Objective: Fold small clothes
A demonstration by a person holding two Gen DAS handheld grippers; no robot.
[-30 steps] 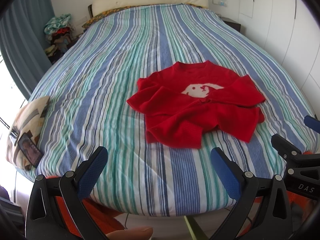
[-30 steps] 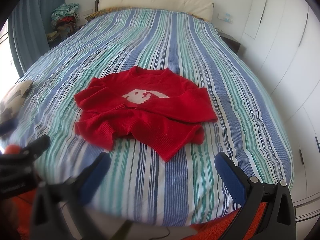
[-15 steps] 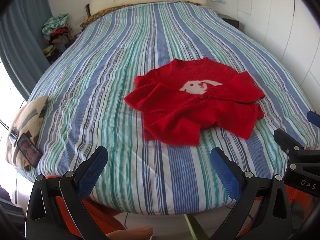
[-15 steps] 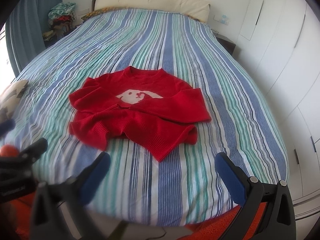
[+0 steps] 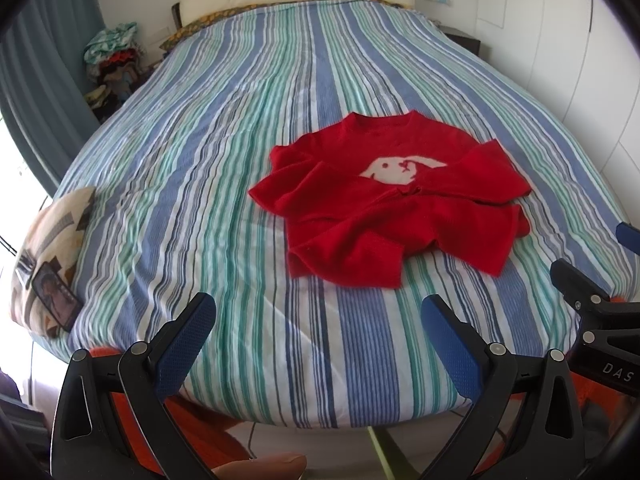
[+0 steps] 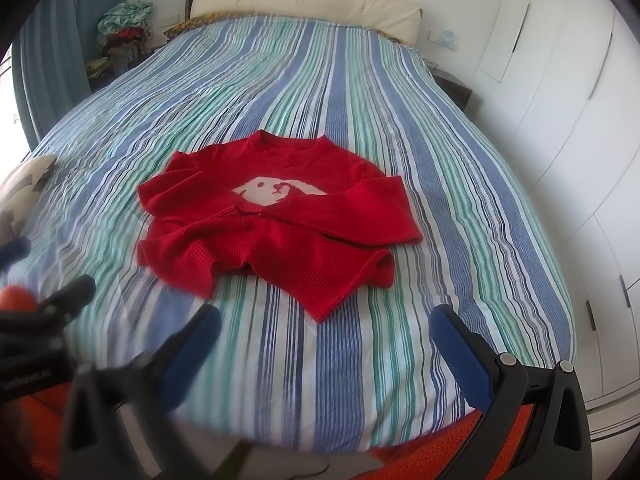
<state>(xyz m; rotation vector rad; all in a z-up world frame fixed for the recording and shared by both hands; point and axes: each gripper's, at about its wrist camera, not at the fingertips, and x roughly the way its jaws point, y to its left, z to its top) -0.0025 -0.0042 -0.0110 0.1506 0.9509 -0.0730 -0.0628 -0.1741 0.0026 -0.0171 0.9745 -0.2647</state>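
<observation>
A small red sweater (image 5: 394, 200) (image 6: 276, 224) with a white animal face on the chest lies on the striped bed, both sleeves folded across the front and the hem rumpled. My left gripper (image 5: 316, 316) hovers open over the foot of the bed, short of the sweater's near left hem, holding nothing. My right gripper (image 6: 326, 328) is open too, near the sweater's pointed lower corner but apart from it. Each gripper shows at the other view's edge.
The blue, green and white striped bedspread (image 5: 224, 128) (image 6: 460, 184) covers the whole bed. A patterned cushion (image 5: 48, 256) sits at the near left edge. A pile of clothes (image 5: 114, 60) stands by the headboard's left; white wardrobe doors (image 6: 560, 100) line the right.
Both grippers have drifted slightly, so the sweater sits a little lower and closer in the views. Jaws stay open and the sweater has not been touched.
</observation>
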